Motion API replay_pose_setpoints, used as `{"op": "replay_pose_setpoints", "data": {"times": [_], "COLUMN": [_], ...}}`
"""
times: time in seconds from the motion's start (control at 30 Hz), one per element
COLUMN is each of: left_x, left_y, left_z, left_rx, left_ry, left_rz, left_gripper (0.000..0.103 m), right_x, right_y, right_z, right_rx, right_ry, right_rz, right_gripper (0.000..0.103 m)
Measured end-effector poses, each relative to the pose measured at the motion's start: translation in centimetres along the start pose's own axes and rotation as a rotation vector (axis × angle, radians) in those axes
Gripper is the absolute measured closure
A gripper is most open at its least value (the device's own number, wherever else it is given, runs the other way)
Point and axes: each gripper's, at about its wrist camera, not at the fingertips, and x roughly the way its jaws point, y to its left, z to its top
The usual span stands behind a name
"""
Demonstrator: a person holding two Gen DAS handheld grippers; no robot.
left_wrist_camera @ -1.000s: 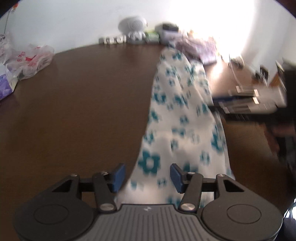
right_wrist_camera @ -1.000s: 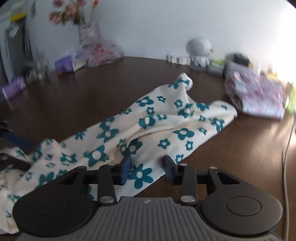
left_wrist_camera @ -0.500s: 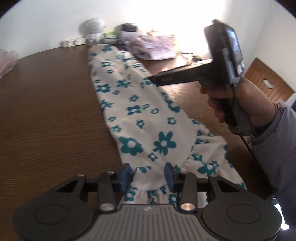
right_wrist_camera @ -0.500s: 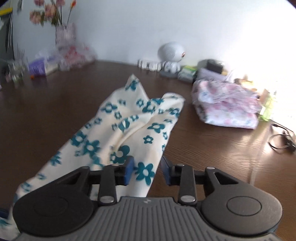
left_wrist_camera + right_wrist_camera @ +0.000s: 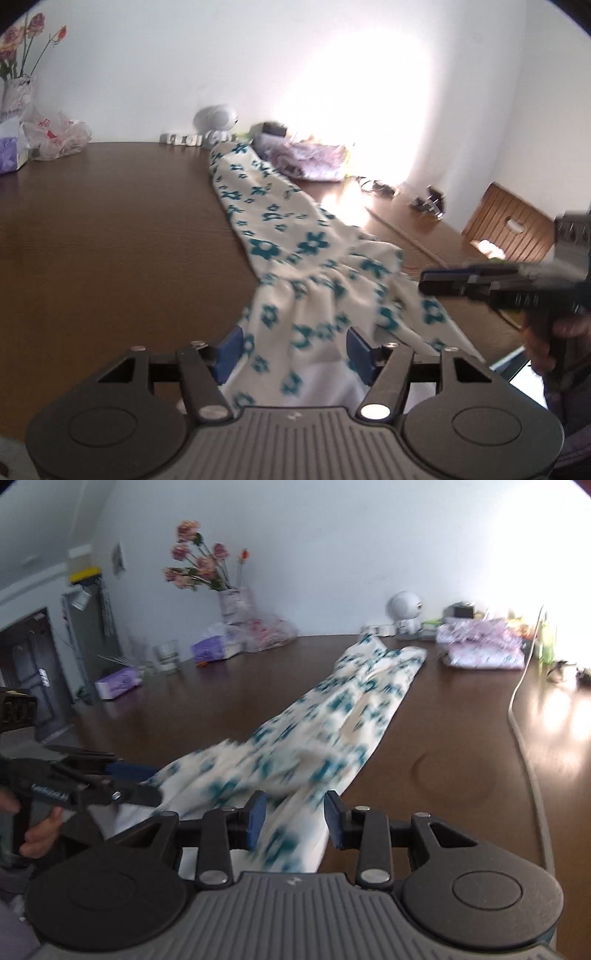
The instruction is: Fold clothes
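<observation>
A long cream dress with teal flowers lies stretched along the brown table, its hem hanging over the near edge; it also shows in the right wrist view. My left gripper is open, its blue pads on either side of the hem. My right gripper is open over the hem's right side. Each gripper shows in the other's view, the right one and the left one.
A folded pink-patterned garment lies at the table's far end beside a white round gadget. A flower vase, plastic bags, tissue boxes and a glass stand far left. A white cable runs along the right. A wooden chair stands beyond.
Both grippers have pulled back toward the near table edge and opened wider. The dress now lies stretched out, with its hem between the fingers.
</observation>
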Motion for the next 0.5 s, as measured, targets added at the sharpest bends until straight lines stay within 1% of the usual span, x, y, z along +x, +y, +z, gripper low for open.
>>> {"op": "replay_pose_setpoints", "data": {"times": [0.03,0.13,0.2,0.23,0.27,0.33,0.37,0.43,0.5], "left_x": [0.0,-0.1,0.0,0.1,0.1,0.1,0.0,-0.2,-0.6], "left_y": [-0.3,-1.5,-1.9,-2.1,-2.3,-2.7,-3.0,-3.7,-4.2], "left_z": [-0.5,-1.2,-1.3,-1.4,-1.5,-1.9,-2.1,-2.4,-2.8], "left_rx": [0.001,0.076,0.086,0.092,0.098,0.131,0.16,0.236,0.304], "left_ry": [-0.007,-0.022,-0.024,-0.025,-0.027,-0.024,-0.019,-0.007,0.002], "left_rz": [-0.01,0.014,-0.006,-0.017,-0.03,-0.072,-0.087,-0.085,-0.048], "left_gripper": [0.032,0.032,0.032,0.032,0.034,0.034,0.034,0.034,0.033], "right_x": [-0.3,-0.6,-0.8,-0.9,-0.9,-0.8,-0.9,-1.6,-3.1], "right_y": [0.3,1.1,1.2,1.2,1.3,1.7,2.1,2.7,3.1], "right_z": [-0.6,-2.0,-2.7,-3.0,-3.2,-3.3,-3.3,-3.4,-3.8], "right_rx": [0.0,-0.048,-0.055,-0.056,-0.057,-0.078,-0.101,-0.163,-0.253], "right_ry": [0.002,0.004,-0.003,-0.007,-0.01,-0.009,-0.009,-0.025,-0.075], "right_rz": [-0.001,-0.039,-0.036,-0.032,-0.027,-0.028,-0.03,-0.023,-0.005], "right_gripper": [0.068,0.068,0.068,0.072,0.078,0.085,0.085,0.084,0.074]}}
